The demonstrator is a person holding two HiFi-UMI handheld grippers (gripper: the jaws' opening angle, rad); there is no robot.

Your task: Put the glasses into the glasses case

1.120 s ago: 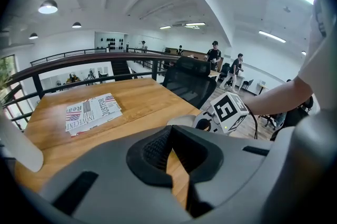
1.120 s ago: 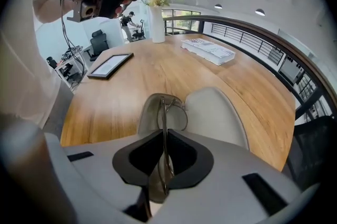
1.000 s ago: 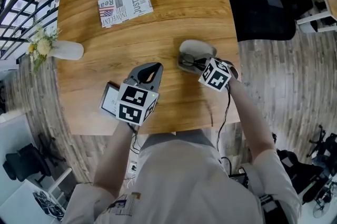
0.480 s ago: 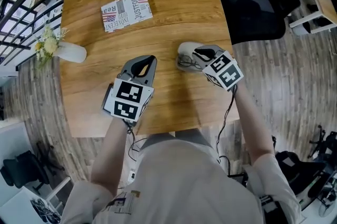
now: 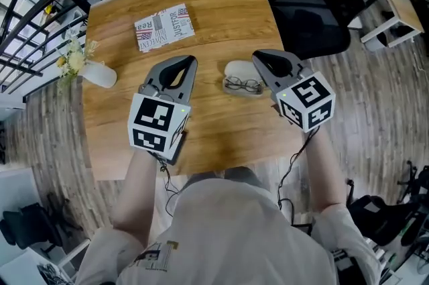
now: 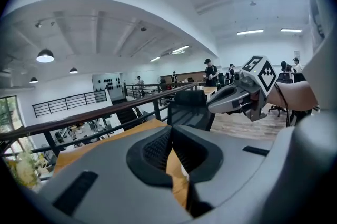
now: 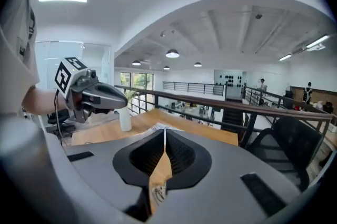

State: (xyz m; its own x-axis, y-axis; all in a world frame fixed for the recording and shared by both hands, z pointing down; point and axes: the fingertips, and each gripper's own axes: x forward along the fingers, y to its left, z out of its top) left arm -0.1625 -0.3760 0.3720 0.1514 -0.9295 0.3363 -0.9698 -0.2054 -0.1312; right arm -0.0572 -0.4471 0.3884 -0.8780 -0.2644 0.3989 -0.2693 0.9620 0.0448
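Note:
The glasses (image 5: 242, 84) lie in the open, pale grey glasses case (image 5: 236, 69) at the middle of the wooden table (image 5: 221, 9). Both grippers are held up above the table, level with each other and pointing away from me. My left gripper (image 5: 190, 61) is left of the case, its jaws shut with nothing between them (image 6: 169, 132). My right gripper (image 5: 257, 55) is just right of the case and is also shut and empty (image 7: 165, 130). Each gripper shows in the other's view: the right gripper (image 6: 237, 96) and the left gripper (image 7: 97, 94).
A newspaper-print pouch (image 5: 164, 27) lies at the far left of the table. A white vase with flowers (image 5: 97, 73) lies at the left edge. A black chair (image 5: 308, 2) stands beyond the table's right side. A railing (image 7: 221, 104) runs behind the table.
The right gripper has drawn back from the case and risen up and to the right. The left gripper has risen too. The glasses now show uncovered in the case.

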